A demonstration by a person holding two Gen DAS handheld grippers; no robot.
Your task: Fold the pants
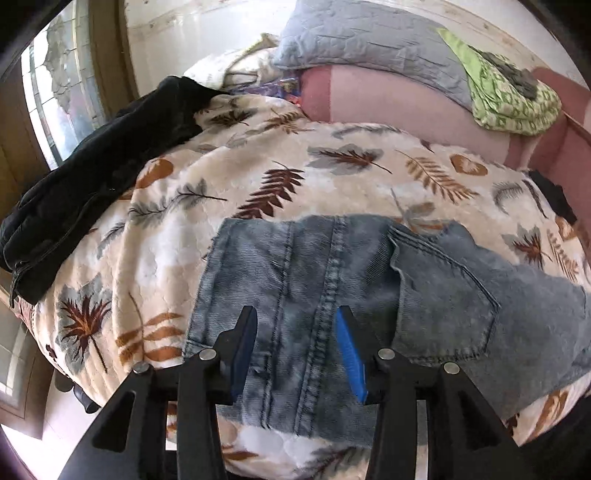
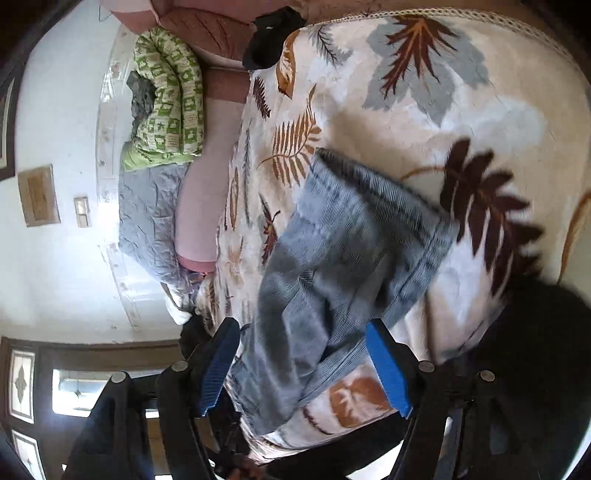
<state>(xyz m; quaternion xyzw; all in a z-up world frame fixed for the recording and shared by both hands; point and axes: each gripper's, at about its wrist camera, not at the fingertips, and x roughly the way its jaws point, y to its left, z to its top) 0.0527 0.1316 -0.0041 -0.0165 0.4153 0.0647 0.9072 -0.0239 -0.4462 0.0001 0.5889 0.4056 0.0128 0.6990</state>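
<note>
A pair of washed blue jeans (image 1: 332, 288) lies folded on a cream blanket with a leaf print (image 1: 240, 177), a back pocket facing up on the right. My left gripper (image 1: 295, 312) hovers just over the near part of the denim, open, with its blue pads either side of the long seam and nothing pinched. In the right wrist view the picture is rolled sideways and the jeans (image 2: 343, 251) look rumpled and blurred. My right gripper (image 2: 301, 325) stands wide open over the jeans' near end, its pads clear of the cloth.
A black garment (image 1: 92, 166) lies along the blanket's left edge. Behind are a grey quilted pillow (image 1: 369, 44), a green patterned cloth (image 1: 509, 96) and a pink sheet (image 1: 406, 110). A small black item (image 2: 273, 33) sits at the blanket's far edge. A dark blurred shape (image 2: 535, 350) fills the lower right.
</note>
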